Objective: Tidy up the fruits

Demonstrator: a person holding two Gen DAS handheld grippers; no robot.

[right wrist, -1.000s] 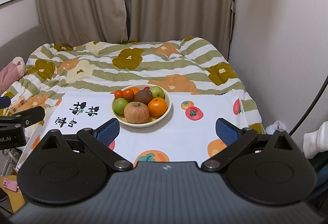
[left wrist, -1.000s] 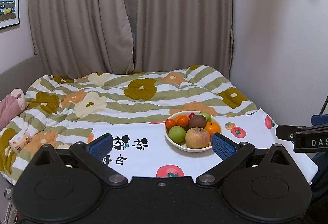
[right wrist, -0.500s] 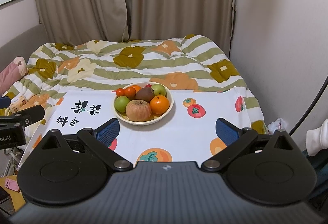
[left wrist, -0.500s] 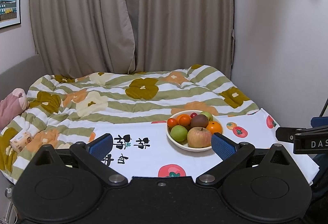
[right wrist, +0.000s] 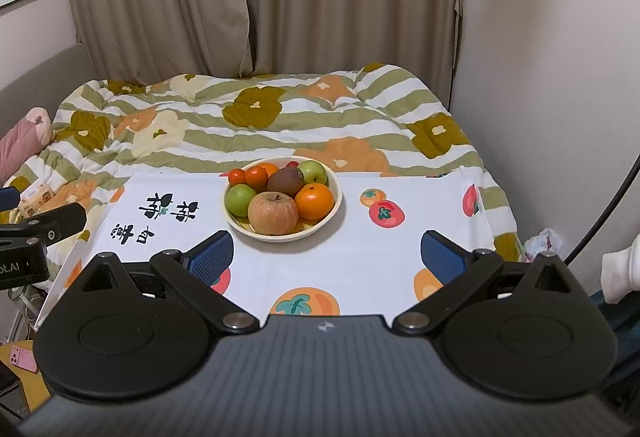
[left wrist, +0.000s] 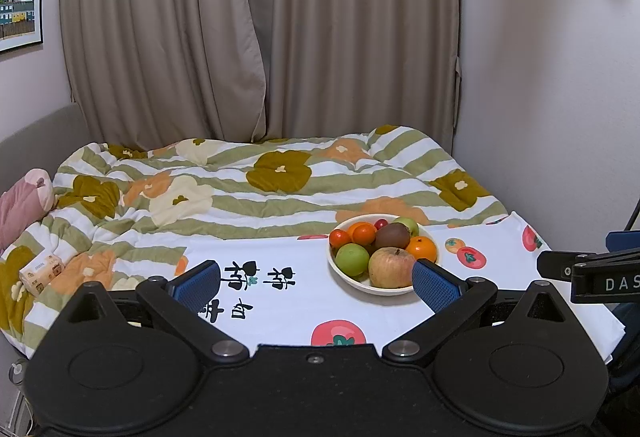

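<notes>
Cream bowl (right wrist: 338, 197) of fruit sits on the printed cloth (right wrist: 360, 257) over the bed, well ahead of both tongs, left (left wrist: 316, 285) and right (right wrist: 326, 251), each spread wide and empty. Nearest apple (right wrist: 273, 213) looks firm, smooth, likely slippery; best pinched across its widest middle

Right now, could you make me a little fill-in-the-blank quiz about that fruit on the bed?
1. All the fruit sits in one cream-coloured ____.
2. Nearest the cameras in the bowl lies a large ____, between the green fruit and the orange.
3. The left gripper and the right gripper both stand ____, holding nothing.
4. The bowl rests on a white ____ printed with persimmons.

Missing words: bowl; apple; open; cloth
</notes>
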